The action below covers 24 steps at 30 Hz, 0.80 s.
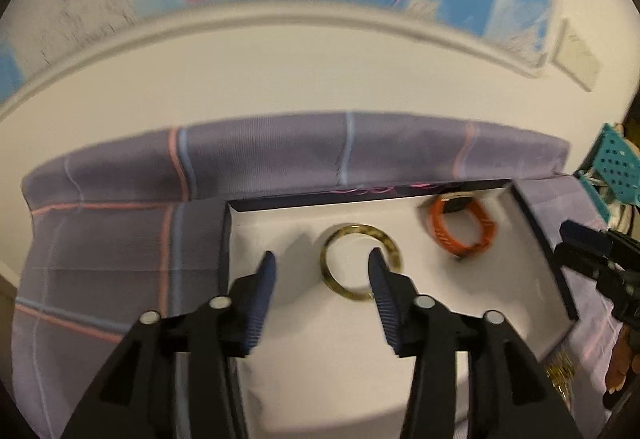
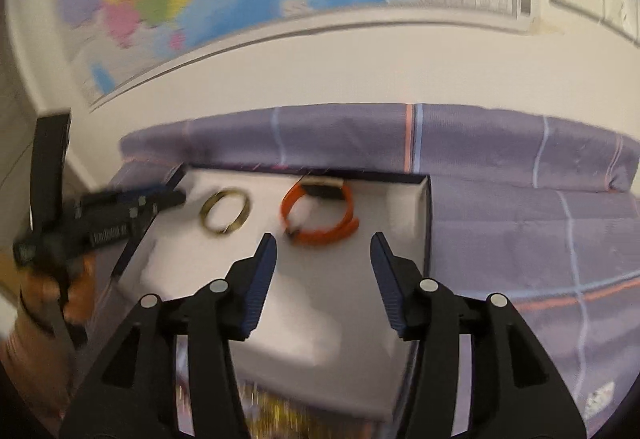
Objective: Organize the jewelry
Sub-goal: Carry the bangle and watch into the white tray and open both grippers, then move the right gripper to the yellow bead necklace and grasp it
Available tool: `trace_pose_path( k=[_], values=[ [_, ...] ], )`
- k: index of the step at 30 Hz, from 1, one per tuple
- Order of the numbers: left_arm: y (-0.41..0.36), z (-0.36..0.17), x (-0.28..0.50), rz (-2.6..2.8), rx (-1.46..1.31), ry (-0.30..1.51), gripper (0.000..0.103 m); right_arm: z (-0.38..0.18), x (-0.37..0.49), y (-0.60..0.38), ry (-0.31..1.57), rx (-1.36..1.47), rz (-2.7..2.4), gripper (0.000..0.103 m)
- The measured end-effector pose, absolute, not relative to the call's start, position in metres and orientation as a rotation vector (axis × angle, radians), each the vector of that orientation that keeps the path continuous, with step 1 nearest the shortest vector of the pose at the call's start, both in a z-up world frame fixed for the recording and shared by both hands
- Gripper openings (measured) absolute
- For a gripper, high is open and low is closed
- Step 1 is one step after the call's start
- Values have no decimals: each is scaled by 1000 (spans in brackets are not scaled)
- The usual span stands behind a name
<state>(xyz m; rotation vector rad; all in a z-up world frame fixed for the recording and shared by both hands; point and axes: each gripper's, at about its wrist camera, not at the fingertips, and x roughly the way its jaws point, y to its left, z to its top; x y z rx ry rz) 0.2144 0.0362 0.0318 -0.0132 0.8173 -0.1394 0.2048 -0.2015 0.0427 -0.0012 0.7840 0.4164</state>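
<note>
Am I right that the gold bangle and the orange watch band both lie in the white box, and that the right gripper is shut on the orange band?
Not quite. Both pieces do lie in the white box, but the right gripper is open and holds nothing: in the right wrist view the orange watch band lies beyond its fingertips, apart from them. The gold bangle lies beside it.
</note>
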Motion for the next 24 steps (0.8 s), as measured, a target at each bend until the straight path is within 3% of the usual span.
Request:
trace_pose_path(
  k=[7,9,17,24],
  values=[
    [21,41,143,-255,23,756,50,28,127,-213,792,-113,486,48],
    [19,36,127,-291,18,762,50,18,109,-214,805,-148,487,41],
    [3,4,86,-349,66,805,51,-14,78,-203,841,-232,512,30],
    [-5,-12,70,-388,93,832,51,-20,59,-199,861,-284,539,28]
  ],
)
